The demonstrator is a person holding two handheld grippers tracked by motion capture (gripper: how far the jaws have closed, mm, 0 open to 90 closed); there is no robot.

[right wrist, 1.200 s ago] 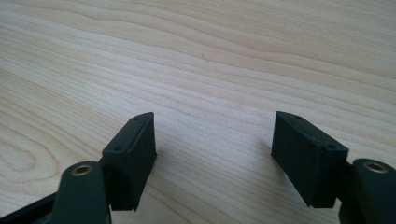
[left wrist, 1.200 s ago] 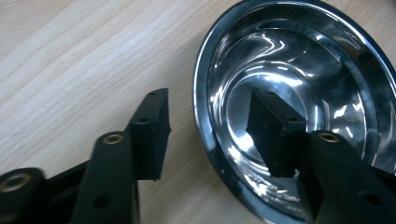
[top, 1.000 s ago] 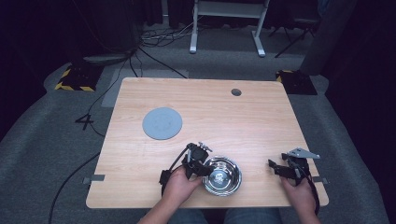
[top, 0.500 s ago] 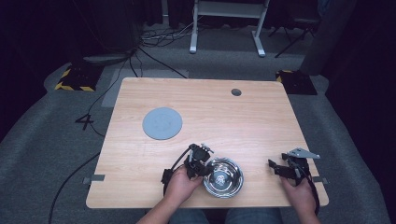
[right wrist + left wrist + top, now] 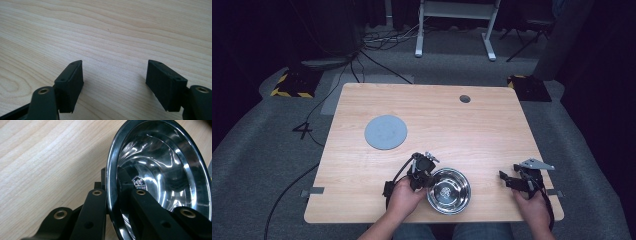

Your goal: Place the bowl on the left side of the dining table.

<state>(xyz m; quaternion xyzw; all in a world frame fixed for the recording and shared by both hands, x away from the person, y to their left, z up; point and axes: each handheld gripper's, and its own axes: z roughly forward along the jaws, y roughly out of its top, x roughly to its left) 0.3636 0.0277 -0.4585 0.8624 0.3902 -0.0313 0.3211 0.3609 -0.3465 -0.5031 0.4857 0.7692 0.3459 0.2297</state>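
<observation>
**High view: left gripper clamps the steel bowl's rim**

High view shows the near edge of the table [image 5: 362, 210] first, where the person's two hands come in. The left hand [image 5: 404, 200] holds the left gripper [image 5: 426, 179] against the left side of the steel bowl [image 5: 449, 190], which sits close to the near edge, a little right of the middle. Since a second ago the gripper has edged in toward the bowl and its jaws have just been closing, with the bowl's wall between them. In the left gripper view one jaw lies outside the rim and the other inside the bowl [image 5: 162, 170], and both press on the thin metal, so the rim is now pinched. The bowl itself sits where it sat before, flat on the wood.

To the right, well apart from the bowl, the right gripper [image 5: 512, 181] rests near the table's right edge; it has not moved. The right gripper view shows its jaws wide apart with only bare wood between them.

Farther back, a grey round disc [image 5: 385, 132] lies on the left half of the table, and a small dark hole [image 5: 465, 99] sits near the far edge.

With the grip made, the bowl looks ready to be lifted or dragged; the disc seems a likely place for it.
</observation>
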